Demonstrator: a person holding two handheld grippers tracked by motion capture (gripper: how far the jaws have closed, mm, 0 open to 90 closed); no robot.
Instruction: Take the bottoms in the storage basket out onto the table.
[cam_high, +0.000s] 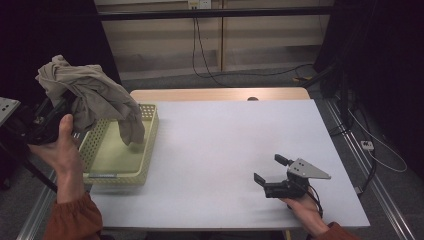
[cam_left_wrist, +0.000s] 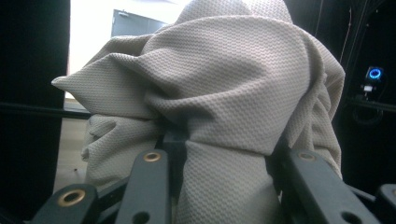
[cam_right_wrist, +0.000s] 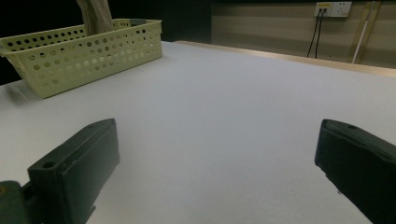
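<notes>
A crumpled beige cloth (cam_high: 95, 92) hangs in the air over the left end of a pale yellow perforated basket (cam_high: 150, 145), its lower end dangling into the basket. My left gripper (cam_high: 69, 104) is shut on the cloth at the far left, well above the table. In the left gripper view the cloth (cam_left_wrist: 224, 84) bulges up from between the jaws of my left gripper (cam_left_wrist: 224, 144). My right gripper (cam_high: 268, 169) rests open and empty on the white table (cam_high: 225, 140) near its front right. In the right gripper view my right gripper (cam_right_wrist: 217, 154) faces the basket (cam_right_wrist: 84, 51) and the cloth's tail (cam_right_wrist: 95, 16).
The basket stands at the table's left edge. Behind the table a wooden strip (cam_high: 220, 94) runs along its far edge, with cables (cam_high: 200, 55) on the floor and wall beyond. Dark curtains close off both sides.
</notes>
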